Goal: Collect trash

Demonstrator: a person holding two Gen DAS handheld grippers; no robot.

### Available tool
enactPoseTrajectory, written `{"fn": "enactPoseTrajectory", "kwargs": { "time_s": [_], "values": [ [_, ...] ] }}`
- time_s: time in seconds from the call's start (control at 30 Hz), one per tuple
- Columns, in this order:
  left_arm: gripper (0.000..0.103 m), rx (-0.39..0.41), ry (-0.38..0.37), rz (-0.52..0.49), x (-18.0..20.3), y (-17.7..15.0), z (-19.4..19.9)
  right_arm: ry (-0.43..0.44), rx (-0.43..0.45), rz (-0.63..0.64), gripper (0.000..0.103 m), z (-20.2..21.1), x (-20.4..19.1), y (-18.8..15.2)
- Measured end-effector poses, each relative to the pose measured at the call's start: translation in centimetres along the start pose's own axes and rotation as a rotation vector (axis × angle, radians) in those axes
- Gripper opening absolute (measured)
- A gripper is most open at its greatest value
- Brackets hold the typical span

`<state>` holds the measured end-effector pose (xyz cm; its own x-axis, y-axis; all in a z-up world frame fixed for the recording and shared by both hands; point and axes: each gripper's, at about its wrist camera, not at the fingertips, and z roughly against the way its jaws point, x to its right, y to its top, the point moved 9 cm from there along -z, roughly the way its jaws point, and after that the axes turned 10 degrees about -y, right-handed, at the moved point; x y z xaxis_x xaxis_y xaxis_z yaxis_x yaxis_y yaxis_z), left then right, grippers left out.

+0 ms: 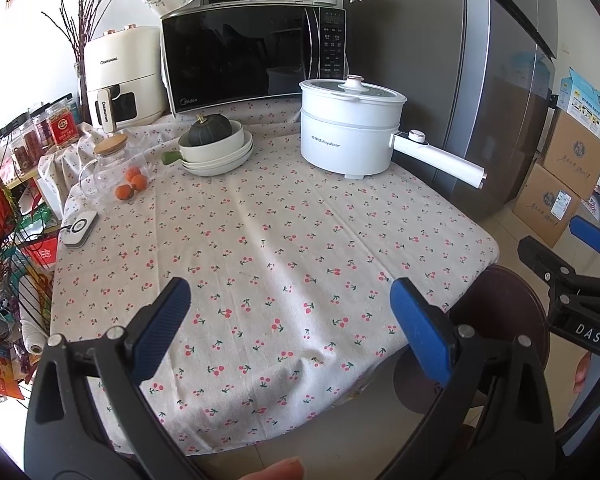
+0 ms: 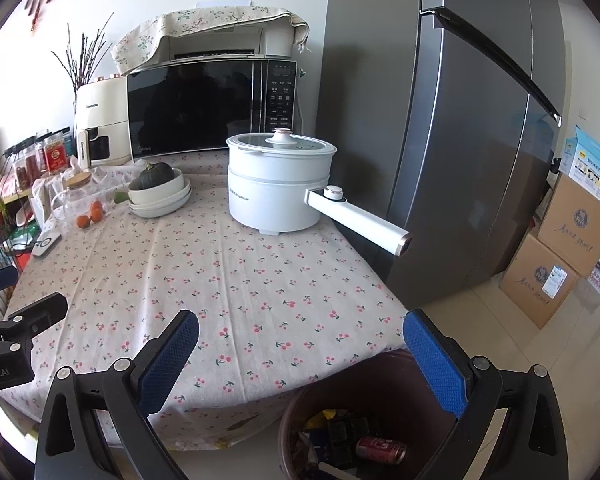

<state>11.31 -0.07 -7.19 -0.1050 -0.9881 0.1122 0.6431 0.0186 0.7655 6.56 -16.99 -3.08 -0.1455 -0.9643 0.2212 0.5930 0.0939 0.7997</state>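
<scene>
A brown trash bin [image 2: 300,408] stands on the floor at the table's front right corner. In it lie a red can [image 2: 380,449], dark wrappers and other scraps. In the left wrist view only its rim [image 1: 520,292] shows. My right gripper [image 2: 300,344] is open and empty, above the bin and the table edge. My left gripper [image 1: 290,320] is open and empty, over the front of the cherry-print tablecloth [image 1: 280,240]. The right gripper also shows in the left wrist view [image 1: 572,272]. No loose trash shows on the cloth.
At the back of the table stand a white electric pot [image 1: 350,128] with a long handle [image 1: 440,158], stacked bowls with a squash [image 1: 216,148], a glass jar [image 1: 114,168], oranges [image 1: 134,184], a microwave [image 1: 252,56] and an air fryer [image 1: 120,76]. A fridge [image 2: 460,140] and cardboard boxes [image 2: 556,260] stand right.
</scene>
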Motion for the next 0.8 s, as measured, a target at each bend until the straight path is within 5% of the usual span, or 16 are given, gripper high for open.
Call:
{"fn": "enactPoseTrajectory", "kwargs": {
  "time_s": [0.8],
  "values": [
    [0.100,-0.045,-0.051,-0.043,3.3,-0.7,0.4,-0.107,-0.089,0.019,0.103,2.9,3.5,-2.2]
  ]
}}
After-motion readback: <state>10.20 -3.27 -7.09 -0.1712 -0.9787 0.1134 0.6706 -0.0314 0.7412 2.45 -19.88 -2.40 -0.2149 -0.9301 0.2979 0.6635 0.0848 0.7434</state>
